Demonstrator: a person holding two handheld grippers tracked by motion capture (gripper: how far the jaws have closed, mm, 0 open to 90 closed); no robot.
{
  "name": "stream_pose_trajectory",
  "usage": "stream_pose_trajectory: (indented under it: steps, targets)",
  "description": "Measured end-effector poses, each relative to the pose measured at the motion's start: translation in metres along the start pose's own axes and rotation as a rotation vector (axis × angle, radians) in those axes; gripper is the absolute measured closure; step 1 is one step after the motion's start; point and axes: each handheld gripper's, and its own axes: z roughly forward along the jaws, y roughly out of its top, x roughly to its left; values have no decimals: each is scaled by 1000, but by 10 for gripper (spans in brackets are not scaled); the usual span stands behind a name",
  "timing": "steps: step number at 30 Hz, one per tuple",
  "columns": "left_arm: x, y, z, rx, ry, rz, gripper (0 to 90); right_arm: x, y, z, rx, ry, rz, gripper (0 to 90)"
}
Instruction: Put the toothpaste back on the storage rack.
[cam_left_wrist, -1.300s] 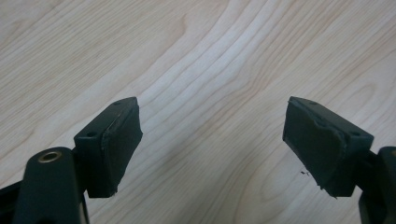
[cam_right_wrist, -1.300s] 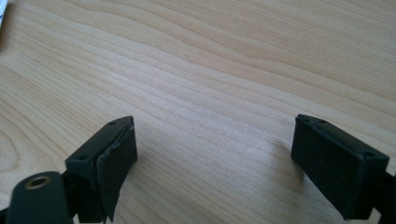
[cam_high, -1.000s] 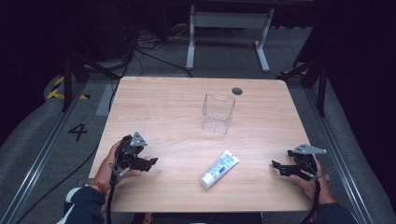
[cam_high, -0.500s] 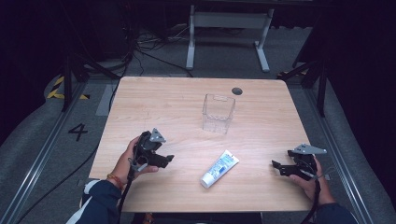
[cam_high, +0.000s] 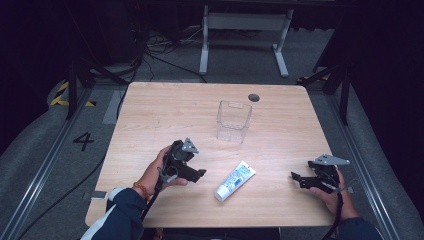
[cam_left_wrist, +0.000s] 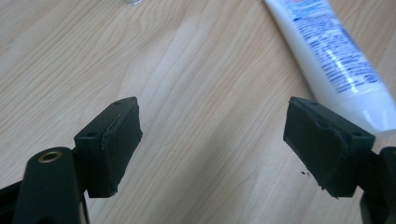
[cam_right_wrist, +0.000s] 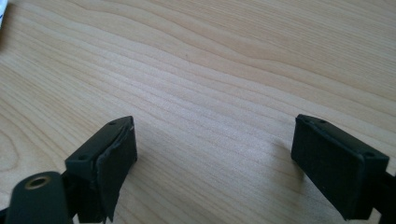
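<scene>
White tube (cam_high: 235, 180) lies flat on the wooden bench (cam_high: 150, 115), front-centre, long axis on a diagonal: cap end points toward the near-left edge, flat crimped end points up-right toward the clear container (cam_high: 233, 121). Tube has blue print along its body. Container stands upright near mid-bench, well apart from the tube, open at the top; a small dark round hole (cam_high: 254, 97) sits in the bench just behind it to the right. Left tongs (cam_high: 199, 174) are held low over the bench just left of the tube, tips aimed at it, not touching it. In the left gripper view the left tongs (cam_left_wrist: 210, 140) are spread wide, bare wood between the two black pads, nothing gripped; the tube (cam_left_wrist: 327, 56) runs from the top edge down to the upper side of the right-hand pad, close beside it, contact cannot be told. Right tongs (cam_high: 295, 177) sit near the right front part of the bench, tips pointing left toward the tube, well apart from it. In the right gripper view the right tongs (cam_right_wrist: 212, 158) are also wide apart, empty, wood grain between the pads. Person's left sleeve is dark blue with a white stripe, orange band on that wrist.
</scene>
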Motion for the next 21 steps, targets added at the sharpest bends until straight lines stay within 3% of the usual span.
stream_pose_trajectory:
  steps: [8,14,18,21]
  targets:
    - [-15,12,12,35,-39,23,200,0,0,0,0,0,0,145]
    - [-26,28,21,80,-57,61,203,0,0,0,-1,-1,1,145]
    - [-38,40,29,111,-72,111,199,0,0,0,-1,-2,1,145]
    - [-44,46,34,129,-71,117,199,0,0,0,-2,-3,2,145]
